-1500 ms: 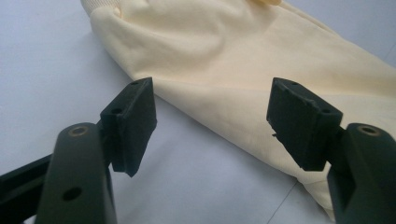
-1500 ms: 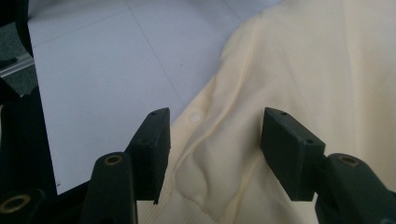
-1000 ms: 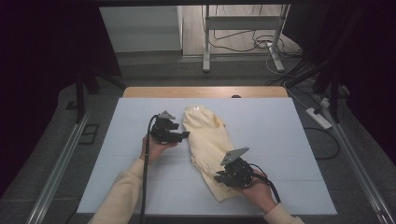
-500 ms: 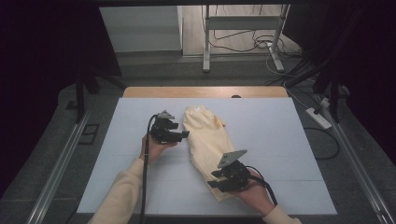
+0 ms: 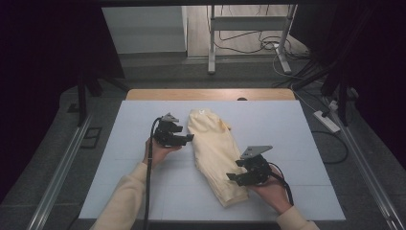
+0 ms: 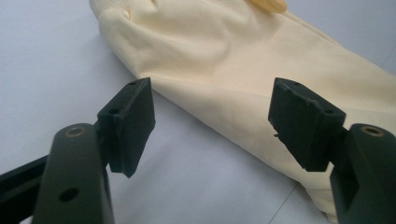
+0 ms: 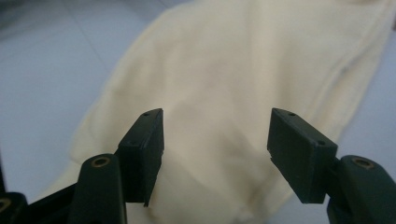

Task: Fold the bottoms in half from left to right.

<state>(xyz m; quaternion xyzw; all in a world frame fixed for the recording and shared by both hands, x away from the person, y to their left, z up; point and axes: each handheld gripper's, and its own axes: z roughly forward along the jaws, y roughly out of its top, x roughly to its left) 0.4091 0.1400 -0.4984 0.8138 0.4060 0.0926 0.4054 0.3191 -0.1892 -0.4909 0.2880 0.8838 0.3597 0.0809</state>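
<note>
Here the garment [image 5: 215,155], a pale yellow folded piece, is lying flat on the white table [image 5: 119,191], its long axis running from the far collar end, near the table's middle, diagonally toward the person's right, where the near end is resting. That slant is what the next move is likely turning on: the far half is lying closer to the left gripper [image 5: 184,139], the near half closer to the right gripper [image 5: 233,176].

The left gripper is hovering just beside the garment's left edge, pointing across at it. In the left gripper view its jaws are standing wide apart with nothing between the pads; the cloth [image 6: 243,70] is lying ahead of the left gripper [image 6: 212,123], its folded edge crossing the gap from upper left to lower right, and no pad is pressing on it.

The right gripper is sitting at the garment's right edge near the lower end, pointing left across the cloth. Its jaws have just been opening and are now standing well apart, holding nothing. In the right gripper view the cloth [image 7: 243,70] is spreading out ahead of and beneath the right gripper [image 7: 215,140], loose, with no fold pinched.

By my reading, either hand is placed to take its own end, the right one being the nearer to the cloth.
</note>
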